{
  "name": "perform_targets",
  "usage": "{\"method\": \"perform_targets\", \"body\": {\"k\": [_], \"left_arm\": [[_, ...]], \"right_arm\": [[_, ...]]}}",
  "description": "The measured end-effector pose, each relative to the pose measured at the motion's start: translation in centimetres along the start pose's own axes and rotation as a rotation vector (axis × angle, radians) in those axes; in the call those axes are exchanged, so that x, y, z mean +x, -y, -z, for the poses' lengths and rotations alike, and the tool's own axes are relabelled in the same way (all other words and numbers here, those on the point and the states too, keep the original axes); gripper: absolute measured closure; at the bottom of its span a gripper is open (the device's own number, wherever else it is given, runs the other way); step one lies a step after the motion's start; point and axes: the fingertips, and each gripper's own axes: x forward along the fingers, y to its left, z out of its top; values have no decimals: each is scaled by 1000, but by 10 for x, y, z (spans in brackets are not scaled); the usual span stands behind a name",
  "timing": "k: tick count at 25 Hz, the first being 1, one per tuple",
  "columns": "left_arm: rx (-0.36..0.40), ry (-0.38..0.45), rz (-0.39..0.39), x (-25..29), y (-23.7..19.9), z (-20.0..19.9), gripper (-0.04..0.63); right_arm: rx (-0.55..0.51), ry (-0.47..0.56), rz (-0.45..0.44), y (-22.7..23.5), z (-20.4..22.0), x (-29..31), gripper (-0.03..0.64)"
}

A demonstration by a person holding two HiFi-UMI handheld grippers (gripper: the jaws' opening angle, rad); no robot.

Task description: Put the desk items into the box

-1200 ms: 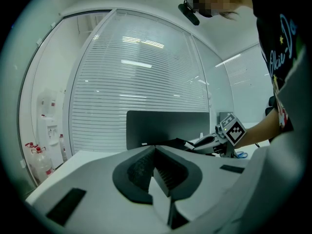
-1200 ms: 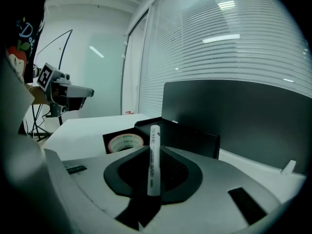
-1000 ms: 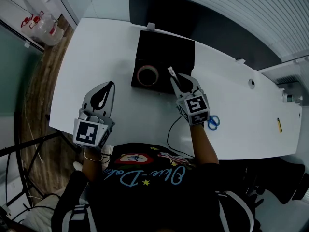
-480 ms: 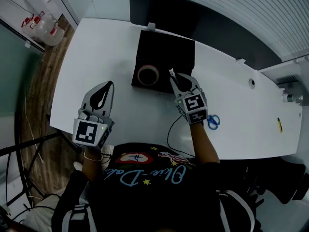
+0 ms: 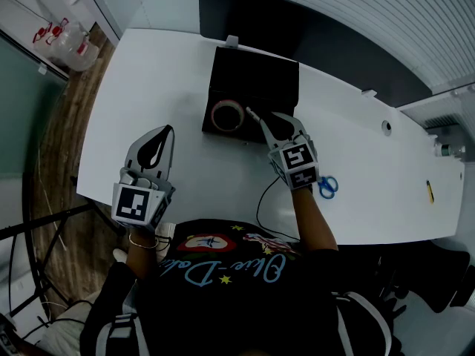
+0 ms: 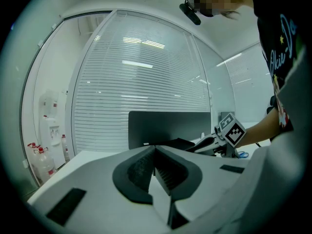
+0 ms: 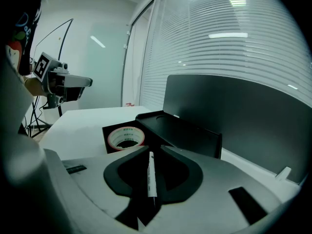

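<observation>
Right gripper view — slim white pen [image 7: 151,174]

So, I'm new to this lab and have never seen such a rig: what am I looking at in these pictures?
There is no robot here. A person holds a two-jaw gripper in each hand. The head view comes from a camera on their head, looking down at the white desk. The two gripper views come from cameras riding on the grippers, each looking along its own jaws. On the desk stands a black box with a tape roll inside. Blue scissors lie beside the right hand. The right gripper is shut on a white pen, whose tip is over the box. The left gripper is shut and empty, off to the left of the box.
</observation>
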Motion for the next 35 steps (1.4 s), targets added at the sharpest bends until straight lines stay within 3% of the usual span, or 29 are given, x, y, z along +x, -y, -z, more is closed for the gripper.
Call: {"method": "perform_targets", "body": {"k": [7, 11, 35], "left_arm": [[0, 4, -5, -2, -1, -1, 600], [1, 6, -6, -3, 0, -1, 600], [29, 32, 37, -13, 9, -9, 600]], "right_arm": [[3, 6, -1, -1, -2, -1, 546], [2, 22, -1, -1, -5, -5, 617], [101, 137, 76, 4, -25, -47, 617]]}}
